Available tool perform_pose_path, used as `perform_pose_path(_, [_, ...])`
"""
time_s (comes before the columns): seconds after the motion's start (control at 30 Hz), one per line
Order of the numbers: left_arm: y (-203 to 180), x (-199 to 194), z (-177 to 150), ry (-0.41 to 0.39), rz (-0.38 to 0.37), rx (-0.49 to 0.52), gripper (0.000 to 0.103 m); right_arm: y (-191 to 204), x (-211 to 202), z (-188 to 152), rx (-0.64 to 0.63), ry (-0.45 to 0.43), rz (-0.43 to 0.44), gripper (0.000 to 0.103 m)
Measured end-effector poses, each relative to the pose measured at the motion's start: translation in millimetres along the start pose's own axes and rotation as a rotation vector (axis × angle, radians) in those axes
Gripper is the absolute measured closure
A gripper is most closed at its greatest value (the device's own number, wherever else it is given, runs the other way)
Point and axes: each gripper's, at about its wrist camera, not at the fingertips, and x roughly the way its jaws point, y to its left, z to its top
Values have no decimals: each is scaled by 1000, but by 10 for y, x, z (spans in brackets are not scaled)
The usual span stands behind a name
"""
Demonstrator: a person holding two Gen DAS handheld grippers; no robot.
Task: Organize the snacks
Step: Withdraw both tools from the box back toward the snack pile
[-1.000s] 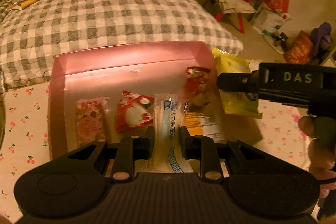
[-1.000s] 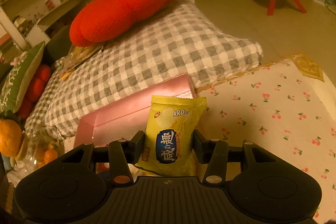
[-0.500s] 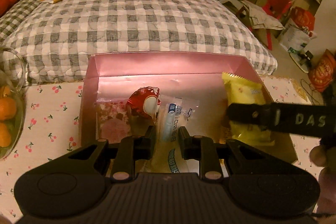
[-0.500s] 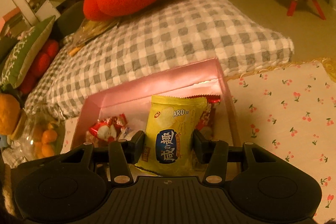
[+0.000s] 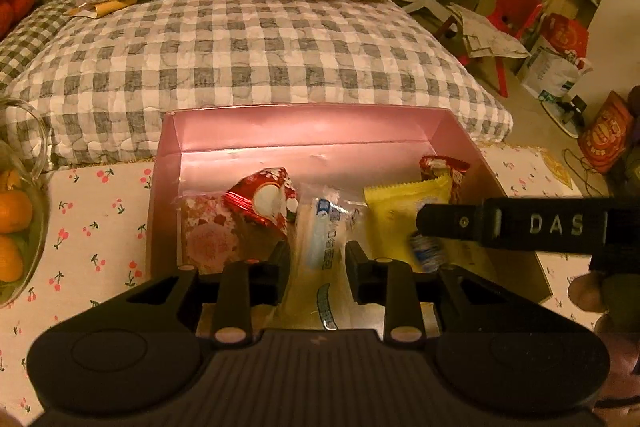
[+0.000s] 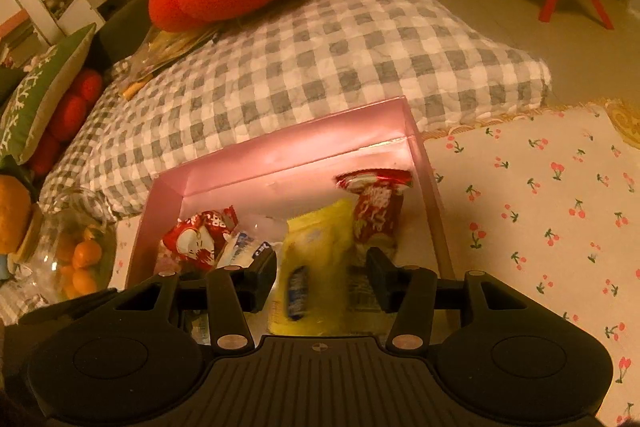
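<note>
Since a second ago both my grippers have come in over the pink box [image 5: 304,131], and each packet that was pinched then now sits in slackening jaws.

Left wrist view: my left gripper [image 5: 318,259] has its jaws opening, with the clear white-and-blue packet [image 5: 326,239] between the fingers; the pads no longer seem to press it. Just ahead and to the left of the fingertips lie a red-and-white snack pouch [image 5: 262,201] and a pink floral packet [image 5: 206,235]. To the right, the yellow chip bag [image 5: 396,211] lies in the box under my right gripper's black finger [image 5: 452,223], with a red packet [image 5: 442,167] beyond it by the far right corner.

Right wrist view: my right gripper [image 6: 322,269] is opening too; the yellow chip bag [image 6: 316,259] hangs blurred between the fingers, clear of both pads. The red packet [image 6: 376,205] stands just ahead of the right finger. Left of the fingers are the pouch [image 6: 196,239] and clear packet [image 6: 244,247]. A glass jar of oranges [image 6: 76,255] sits far left, outside the box.
</note>
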Motion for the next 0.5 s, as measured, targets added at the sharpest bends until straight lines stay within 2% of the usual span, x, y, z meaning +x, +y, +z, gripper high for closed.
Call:
perform_pose_path(0.37, [-151, -223, -68, 5, -8, 23, 63, -38, -318, -8, 21, -19, 0, 40])
perform_pose_path(0.5, [-188, -371, -128, -7, -24, 21, 48, -30, -495, -50, 5, -26, 2, 34])
